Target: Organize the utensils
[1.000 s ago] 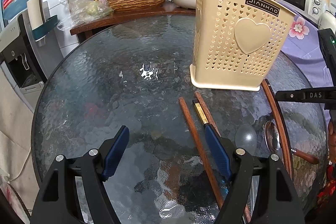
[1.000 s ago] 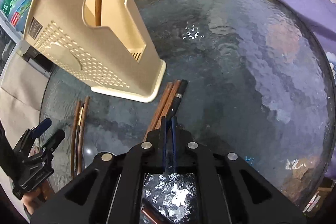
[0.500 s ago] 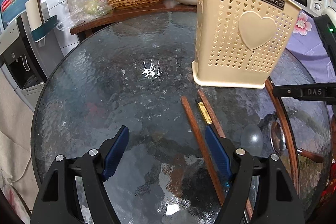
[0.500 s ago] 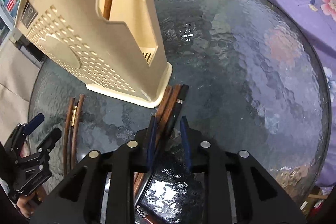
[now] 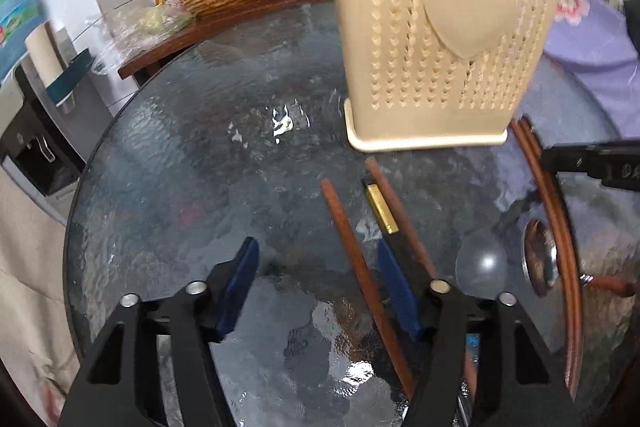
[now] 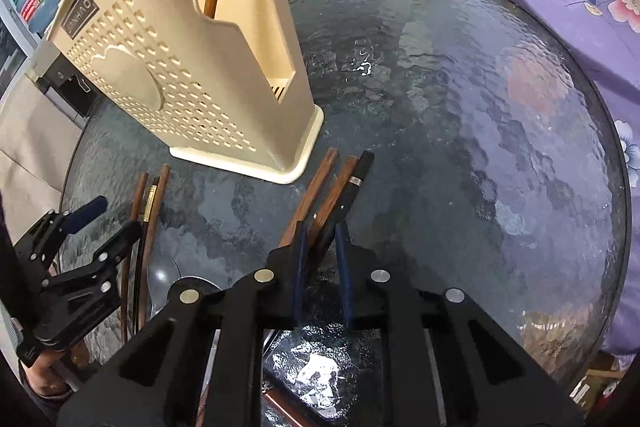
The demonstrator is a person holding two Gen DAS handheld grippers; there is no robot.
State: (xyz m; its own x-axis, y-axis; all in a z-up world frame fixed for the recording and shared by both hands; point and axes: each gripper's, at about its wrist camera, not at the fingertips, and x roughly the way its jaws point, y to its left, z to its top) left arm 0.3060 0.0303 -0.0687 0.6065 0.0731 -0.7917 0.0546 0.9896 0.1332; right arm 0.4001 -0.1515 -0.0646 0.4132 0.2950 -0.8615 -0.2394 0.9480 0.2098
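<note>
Round glass tabletop (image 6: 480,107), kitchen corner; cream utensil holder (image 6: 180,67) standing at its middle.

Item: my right claw (image 6: 320,243), blades a narrow gap apart, straddling the black chopstick (image 6: 352,187), which runs lengthwise away from me toward the holder's foot; brown chopsticks (image 6: 316,187) lie just left of it. Whether the blades press it, I cannot tell. My left claw (image 5: 320,271), just been narrowing, stands apart over one brown chopstick (image 5: 352,251), gripping nothing.
</note>
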